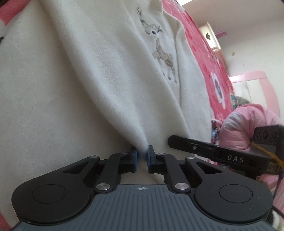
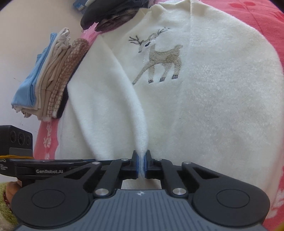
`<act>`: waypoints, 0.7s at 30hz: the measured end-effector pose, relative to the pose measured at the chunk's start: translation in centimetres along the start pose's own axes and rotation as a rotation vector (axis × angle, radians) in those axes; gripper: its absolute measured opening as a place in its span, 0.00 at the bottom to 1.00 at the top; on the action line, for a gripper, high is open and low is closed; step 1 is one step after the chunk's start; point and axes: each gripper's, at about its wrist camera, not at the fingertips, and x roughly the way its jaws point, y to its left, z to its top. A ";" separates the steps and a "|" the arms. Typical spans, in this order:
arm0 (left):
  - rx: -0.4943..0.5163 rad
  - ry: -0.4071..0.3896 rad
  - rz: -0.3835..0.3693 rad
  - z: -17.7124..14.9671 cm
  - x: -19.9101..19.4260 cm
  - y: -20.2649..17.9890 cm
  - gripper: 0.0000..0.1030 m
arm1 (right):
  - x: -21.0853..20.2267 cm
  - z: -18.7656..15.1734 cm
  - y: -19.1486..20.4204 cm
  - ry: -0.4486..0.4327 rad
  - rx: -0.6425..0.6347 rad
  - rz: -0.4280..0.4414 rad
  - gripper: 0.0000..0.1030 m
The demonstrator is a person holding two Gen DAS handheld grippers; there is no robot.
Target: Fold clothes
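Note:
A cream fleece sweater [image 1: 110, 74] with an embroidered deer [image 1: 162, 51] lies on a pink bedspread [image 1: 200, 53]. My left gripper [image 1: 142, 156] is shut on a pinched ridge of the sweater's cloth, which rises from the blue pads. In the right wrist view the same sweater [image 2: 213, 99] and deer [image 2: 159, 56] fill the frame. My right gripper [image 2: 141, 164] is shut on another pinched fold of it. The right gripper's body [image 1: 221, 152] shows close on the right of the left wrist view. The left gripper's body [image 2: 35, 168] shows at the left of the right wrist view.
A stack of folded clothes [image 2: 51, 76] in blue, beige and brown check lies at the left beside the sweater. A dark plaid garment [image 2: 110, 16] lies beyond the collar. A pink padded sleeve [image 1: 248, 128] and a pink headboard [image 1: 257, 78] show at the right.

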 end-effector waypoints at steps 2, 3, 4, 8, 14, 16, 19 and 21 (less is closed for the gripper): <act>-0.004 0.017 -0.027 0.1 -2.0 0.1 0.07 | -1.1 -0.6 0.6 -0.006 0.023 0.054 0.07; 0.015 0.034 -0.015 -0.1 -3.1 0.2 0.07 | -1.5 -1.2 1.1 0.001 0.035 0.087 0.07; 0.035 0.051 -0.003 -0.3 -4.2 0.2 0.07 | -1.8 -1.8 1.5 0.010 0.044 0.118 0.07; 0.093 0.126 0.082 -1.5 -7.3 1.1 0.07 | -0.7 -5.0 3.9 0.091 0.030 0.196 0.06; 0.130 0.112 0.157 -2.1 -8.2 1.7 0.07 | 1.6 -6.6 6.8 0.134 -0.017 0.199 0.06; 0.154 0.103 0.164 -2.0 -8.7 1.6 0.07 | 1.7 -6.7 7.4 0.133 -0.034 0.188 0.06; 0.190 0.137 0.219 -2.5 -8.1 2.1 0.07 | 2.1 -6.9 8.1 0.133 -0.058 0.172 0.06; 0.193 0.167 0.257 -3.0 -7.3 2.7 0.07 | 3.5 -7.4 8.0 0.169 -0.059 0.155 0.06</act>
